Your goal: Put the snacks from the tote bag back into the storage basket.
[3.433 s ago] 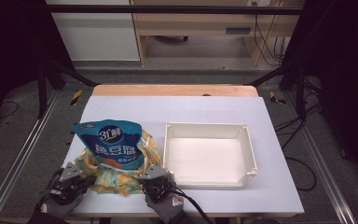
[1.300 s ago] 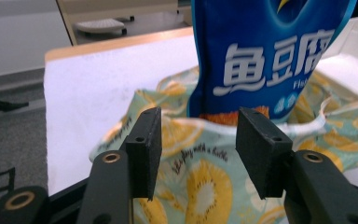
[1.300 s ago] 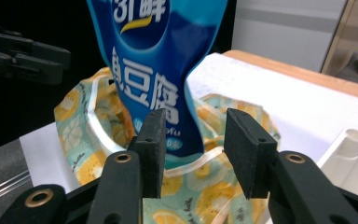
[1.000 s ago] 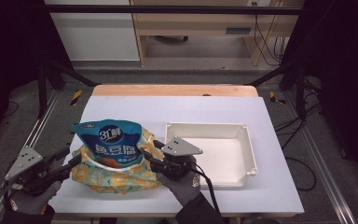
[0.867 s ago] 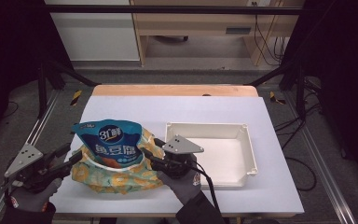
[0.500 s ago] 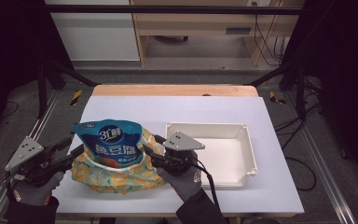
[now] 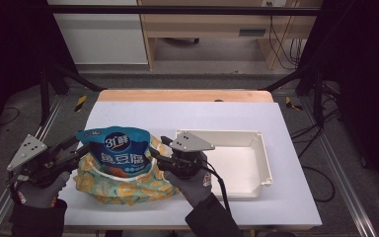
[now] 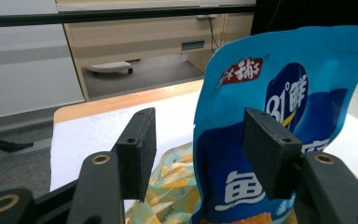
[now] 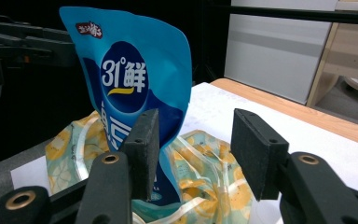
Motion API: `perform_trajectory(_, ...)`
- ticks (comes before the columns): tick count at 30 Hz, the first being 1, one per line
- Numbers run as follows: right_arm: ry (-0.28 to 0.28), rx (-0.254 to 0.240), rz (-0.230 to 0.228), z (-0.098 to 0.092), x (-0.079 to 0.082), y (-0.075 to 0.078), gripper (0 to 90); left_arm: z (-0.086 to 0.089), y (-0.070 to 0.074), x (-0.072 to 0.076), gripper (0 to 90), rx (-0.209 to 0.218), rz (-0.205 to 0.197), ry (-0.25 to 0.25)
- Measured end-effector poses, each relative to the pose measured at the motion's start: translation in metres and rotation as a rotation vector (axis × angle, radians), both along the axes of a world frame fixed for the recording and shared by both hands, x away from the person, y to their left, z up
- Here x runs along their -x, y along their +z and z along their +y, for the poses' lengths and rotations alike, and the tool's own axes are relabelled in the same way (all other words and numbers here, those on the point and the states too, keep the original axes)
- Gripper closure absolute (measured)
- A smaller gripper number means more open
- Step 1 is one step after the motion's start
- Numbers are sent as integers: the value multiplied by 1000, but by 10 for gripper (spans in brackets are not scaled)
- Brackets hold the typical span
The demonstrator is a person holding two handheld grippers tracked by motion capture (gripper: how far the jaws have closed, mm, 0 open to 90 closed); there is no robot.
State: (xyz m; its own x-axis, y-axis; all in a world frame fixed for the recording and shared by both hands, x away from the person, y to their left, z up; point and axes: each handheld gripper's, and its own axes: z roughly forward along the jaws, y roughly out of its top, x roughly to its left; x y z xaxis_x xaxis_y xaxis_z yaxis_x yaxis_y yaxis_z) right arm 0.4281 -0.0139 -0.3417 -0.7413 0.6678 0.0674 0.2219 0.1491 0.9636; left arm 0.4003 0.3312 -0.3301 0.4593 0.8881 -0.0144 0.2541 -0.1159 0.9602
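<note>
Blue snack bag (image 7: 119,155) standing upright near the front left of the white desk (image 7: 128,111), its lower half tucked into a crumpled yellow-and-green patterned bag (image 7: 123,187) that lies spread around it. White Chinese lettering on the blue face, an orange band along the bottom.

Left gripper (image 7: 81,150) at the bag's left edge, jaws spread. Seen from the left gripper view (image 8: 198,149): one pad in front of the blue bag's face (image 8: 279,116), the other out over the bare desk, the bag's left edge running between them; no clear pressing on the foil, contact with the near pad hard to judge. Gloved left hand (image 7: 39,190) low at the front left corner, grey three-cornered plate on top.

Right gripper (image 7: 157,148) just beside the bag's right edge, jaws likewise spread. From the right gripper view (image 9: 196,149): left pad in front of the blue bag's lower right side (image 9: 135,84), right pad out over the patterned bag (image 9: 205,172) and the desk, nothing pinched. Gloved right hand (image 7: 192,185) behind it, black cable trailing toward the front edge.

White tray (image 7: 264,163) to the right of the bags, sitting flat, its left wall close to the right gripper's plate. Wooden strip (image 7: 185,95) along the desk's far edge; cabinets and dark floor beyond.
</note>
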Motion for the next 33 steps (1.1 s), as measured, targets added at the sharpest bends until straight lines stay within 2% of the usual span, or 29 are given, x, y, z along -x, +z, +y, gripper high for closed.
perform_trajectory(7,7,-2,13,5,-6,0,525,-1,1,-5,450,-7,-1,15)
perform_trajectory(16,17,8,18,14,-12,3,548,1,2,-9,461,7,-3,18)
perform_trajectory(21,21,11,19,18,-13,6,578,-1,2,-11,509,8,-1,8)
perform_trajectory(27,26,21,32,25,-17,5,677,-4,0,-12,584,12,8,-8)
perform_trajectory(33,22,24,35,28,-19,4,732,-4,-1,-11,676,21,21,-22)
